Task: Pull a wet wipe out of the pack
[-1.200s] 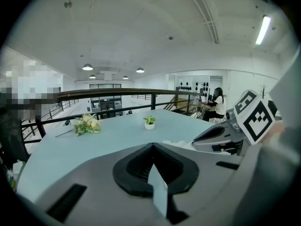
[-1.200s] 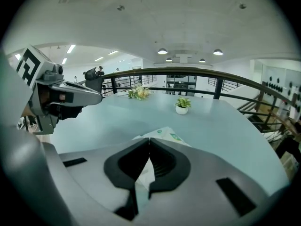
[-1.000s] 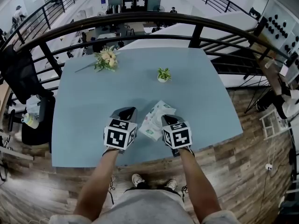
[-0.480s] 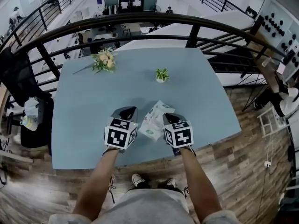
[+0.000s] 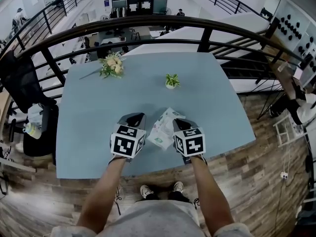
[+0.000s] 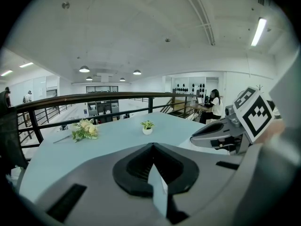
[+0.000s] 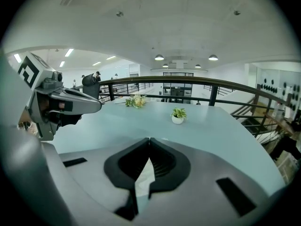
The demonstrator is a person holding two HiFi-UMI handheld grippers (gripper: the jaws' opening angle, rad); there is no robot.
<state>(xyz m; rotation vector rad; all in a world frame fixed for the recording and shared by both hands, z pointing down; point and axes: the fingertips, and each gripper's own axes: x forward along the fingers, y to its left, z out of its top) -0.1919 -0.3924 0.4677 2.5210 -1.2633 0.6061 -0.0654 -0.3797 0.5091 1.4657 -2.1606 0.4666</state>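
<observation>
almost nothing has moved since the earlier frames: both grippers sit where they were, and only one of the person's shoes (image 5: 177, 186) has shuffled a little toward the table. no pull appears to have begun.

the right gripper (image 7: 149, 140) has its jaws closed tip to tip. a pale sliver shows through the slot behind the tips, but i cannot tell whether that is wipe material or just the surface below. the left gripper (image 6: 151, 146) is likewise closed at the tips, with nothing visibly pinched there.

in the head view the two grippers hang low over the near part of the blue table (image 5: 89, 132), side by side, with the wet wipe pack (image 5: 162, 127) lying flat between them. the pack is just beside the right gripper's nose and a little apart from the left one. no wipe is seen drawn clear of the pack.

farther back, well apart from the work, stand a small potted plant (image 5: 172, 80) and a bunch of flowers (image 5: 112, 63).

with both sets of jaws closed and nothing lifted, the task looks to be at its start: one gripper will likely need to open to take the wipe's edge.
</observation>
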